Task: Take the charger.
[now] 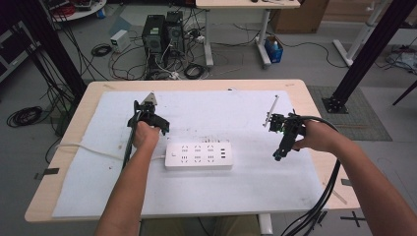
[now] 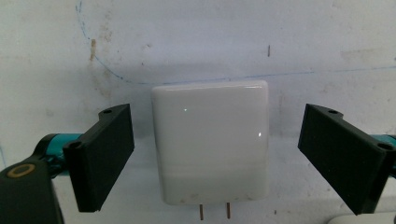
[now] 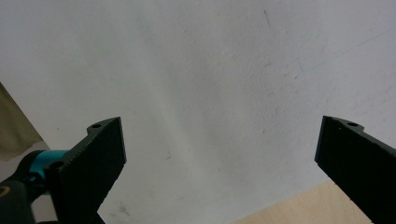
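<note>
While both tools are held above the white mat (image 1: 246, 187), the high view is taken first: a white power strip (image 1: 198, 156) is seen lying mid-surface, with the left hand-held gripper (image 1: 147, 114) just beyond its left end and the right hand-held gripper (image 1: 281, 142) well apart to its right. Nothing is plugged into the strip, so plugging looks not yet begun, as a judgement.

Over to the left gripper view: a white charger (image 2: 210, 142) is framed between jaws spread wide, neither touching it; its two prongs (image 2: 215, 211) are cut off at the bottom edge. Whether it lies flat cannot be told.

Last, the right gripper view: jaws are spread over bare mat, nothing held.
</note>
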Action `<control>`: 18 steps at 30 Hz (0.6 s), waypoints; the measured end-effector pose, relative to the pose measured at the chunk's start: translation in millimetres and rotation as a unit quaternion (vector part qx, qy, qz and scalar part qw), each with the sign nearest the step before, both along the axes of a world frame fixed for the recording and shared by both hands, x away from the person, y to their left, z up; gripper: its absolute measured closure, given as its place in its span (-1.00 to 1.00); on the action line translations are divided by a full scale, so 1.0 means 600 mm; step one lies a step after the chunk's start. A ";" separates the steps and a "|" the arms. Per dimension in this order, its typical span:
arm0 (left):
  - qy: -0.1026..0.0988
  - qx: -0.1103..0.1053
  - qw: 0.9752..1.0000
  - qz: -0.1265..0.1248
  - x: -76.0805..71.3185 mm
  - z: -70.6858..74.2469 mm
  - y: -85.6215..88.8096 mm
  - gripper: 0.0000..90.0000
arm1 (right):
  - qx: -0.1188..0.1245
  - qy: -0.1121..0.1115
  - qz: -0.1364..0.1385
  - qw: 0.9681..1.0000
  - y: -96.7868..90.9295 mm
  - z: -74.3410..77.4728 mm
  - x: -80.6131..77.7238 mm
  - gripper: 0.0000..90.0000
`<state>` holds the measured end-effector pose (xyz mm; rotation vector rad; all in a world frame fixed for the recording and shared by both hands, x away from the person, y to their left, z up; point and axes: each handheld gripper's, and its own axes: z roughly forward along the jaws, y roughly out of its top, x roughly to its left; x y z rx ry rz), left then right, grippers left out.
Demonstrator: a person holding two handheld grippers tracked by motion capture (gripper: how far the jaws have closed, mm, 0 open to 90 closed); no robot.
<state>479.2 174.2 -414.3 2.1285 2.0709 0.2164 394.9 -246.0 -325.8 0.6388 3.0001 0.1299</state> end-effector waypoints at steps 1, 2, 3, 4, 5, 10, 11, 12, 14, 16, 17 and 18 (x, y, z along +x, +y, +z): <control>0.001 0.004 1.000 0.001 0.000 -0.001 -0.001 -0.76 | 0.000 0.000 -0.001 1.000 0.000 0.000 0.001 -0.97; 0.005 0.004 1.000 -0.003 0.000 -0.002 0.000 -0.76 | 0.000 0.000 -0.001 1.000 0.000 0.000 0.001 -0.97; 0.006 0.003 1.000 -0.004 -0.001 -0.003 0.001 -0.72 | 0.000 0.000 -0.003 1.000 0.000 0.000 0.000 -0.97; 0.005 0.002 1.000 0.000 -0.001 -0.005 0.002 -0.69 | 0.004 0.000 0.000 1.000 0.000 0.000 0.001 -0.97; 0.005 0.003 1.000 -0.001 -0.002 -0.005 0.002 -0.66 | 0.004 0.000 -0.001 1.000 0.000 0.000 0.001 -0.97; 0.006 0.001 1.000 -0.001 -0.001 -0.005 0.003 -0.55 | 0.003 0.003 0.000 1.000 0.002 0.000 0.001 -0.97; 0.005 0.000 1.000 0.001 -0.002 -0.005 0.003 -0.54 | 0.003 0.003 0.001 1.000 0.002 0.000 0.002 -0.97; 0.005 0.000 1.000 0.002 -0.002 -0.005 0.003 -0.54 | 0.003 0.003 0.001 1.000 0.002 0.000 0.002 -0.97; -0.001 -0.001 1.000 -0.001 -0.003 -0.002 0.004 -0.39 | 0.006 0.001 0.003 1.000 0.002 -0.001 0.003 -0.97; 0.000 -0.001 1.000 -0.004 -0.003 -0.001 0.005 -0.31 | 0.005 0.002 0.000 1.000 0.002 -0.001 0.004 -0.97; 0.000 0.000 1.000 -0.007 -0.004 0.000 0.006 -0.27 | 0.005 0.002 0.000 1.000 0.002 -0.001 0.004 -0.97; -0.002 0.000 1.000 -0.007 -0.004 0.000 0.006 -0.27 | 0.004 0.002 0.000 1.000 0.002 -0.002 0.005 -0.97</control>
